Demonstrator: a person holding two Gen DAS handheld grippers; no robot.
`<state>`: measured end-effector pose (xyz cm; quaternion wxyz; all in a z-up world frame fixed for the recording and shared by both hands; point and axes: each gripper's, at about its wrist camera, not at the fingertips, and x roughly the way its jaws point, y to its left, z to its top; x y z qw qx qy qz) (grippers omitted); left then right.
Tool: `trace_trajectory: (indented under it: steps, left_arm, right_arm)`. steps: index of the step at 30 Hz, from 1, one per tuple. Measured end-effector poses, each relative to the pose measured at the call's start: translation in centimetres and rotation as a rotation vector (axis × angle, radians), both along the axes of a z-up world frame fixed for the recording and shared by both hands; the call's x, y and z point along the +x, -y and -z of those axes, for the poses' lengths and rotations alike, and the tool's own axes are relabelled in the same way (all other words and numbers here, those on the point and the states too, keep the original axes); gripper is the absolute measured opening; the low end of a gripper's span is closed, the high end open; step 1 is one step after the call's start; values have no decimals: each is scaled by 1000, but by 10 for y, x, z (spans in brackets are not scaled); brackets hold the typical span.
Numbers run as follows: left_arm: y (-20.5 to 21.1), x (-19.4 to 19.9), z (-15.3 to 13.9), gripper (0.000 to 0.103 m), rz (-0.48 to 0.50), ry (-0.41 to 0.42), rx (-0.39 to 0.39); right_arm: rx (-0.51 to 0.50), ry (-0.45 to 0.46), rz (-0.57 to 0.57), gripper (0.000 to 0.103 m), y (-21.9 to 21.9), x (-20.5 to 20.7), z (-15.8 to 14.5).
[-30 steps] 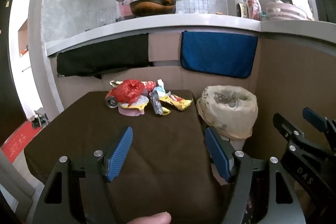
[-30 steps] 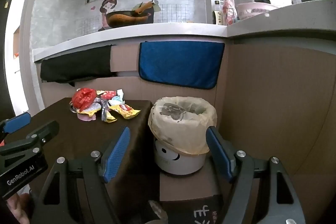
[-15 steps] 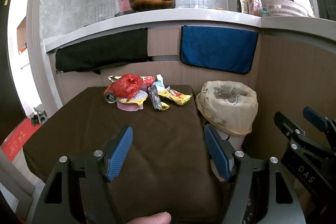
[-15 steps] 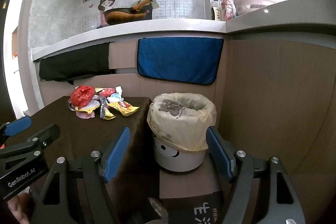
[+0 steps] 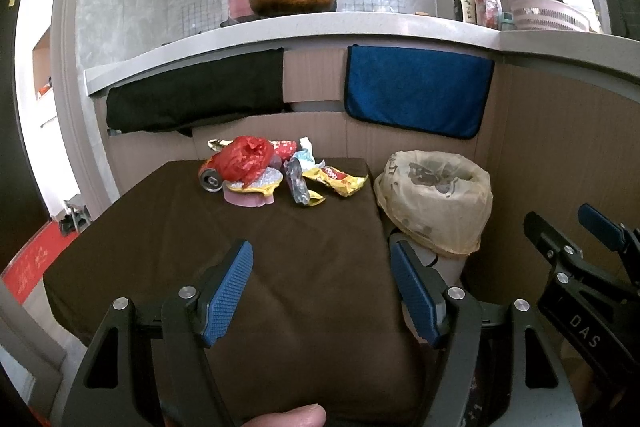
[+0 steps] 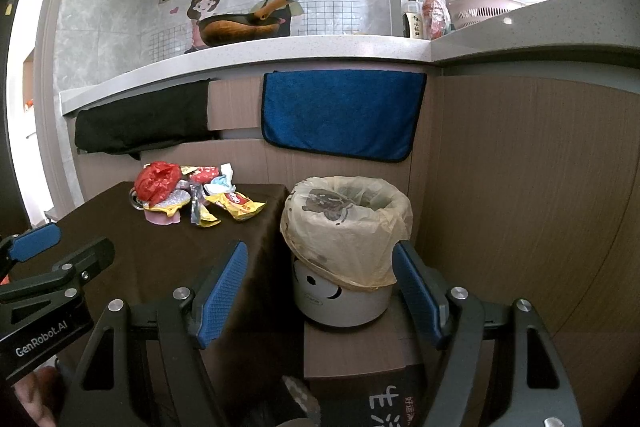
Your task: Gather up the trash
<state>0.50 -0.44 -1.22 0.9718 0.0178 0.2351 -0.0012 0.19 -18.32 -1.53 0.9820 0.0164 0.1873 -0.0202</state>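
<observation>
A heap of trash lies at the far edge of the brown-clothed table [image 5: 168, 227]: a crumpled red bag [image 5: 246, 159] [image 6: 157, 179] over a drink can [image 5: 211, 181], a pink cup [image 5: 248, 198], a yellow snack wrapper [image 5: 335, 179] [image 6: 236, 203] and a dark foil wrapper [image 5: 297, 183]. Right of the table stands a white bin lined with a beige bag [image 5: 436, 199] [image 6: 346, 223]. My left gripper [image 5: 322, 291] hangs open over the table's near part, far from the heap. My right gripper [image 6: 320, 291] is open in front of the bin, holding nothing.
A wood-panel wall [image 6: 520, 187] closes the back and right side, with a blue towel [image 6: 340, 115] and a black cloth [image 5: 196, 95] hanging from the counter [image 5: 320, 31]. A cardboard box [image 6: 384, 399] sits under the bin. A fingertip [image 5: 286, 417] shows at the bottom edge.
Both grippers have risen and tilted slightly, so the trash heap and the bin sit a little lower in view. Both stay open and empty.
</observation>
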Motion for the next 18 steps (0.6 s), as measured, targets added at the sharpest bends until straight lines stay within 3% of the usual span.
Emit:
trace_trajectory:
  steps: [18]
  left_arm:
    - [0,0,-1,72,-2,-5,0]
  right_arm:
    - [0,-4,0,73,1,1,-1]
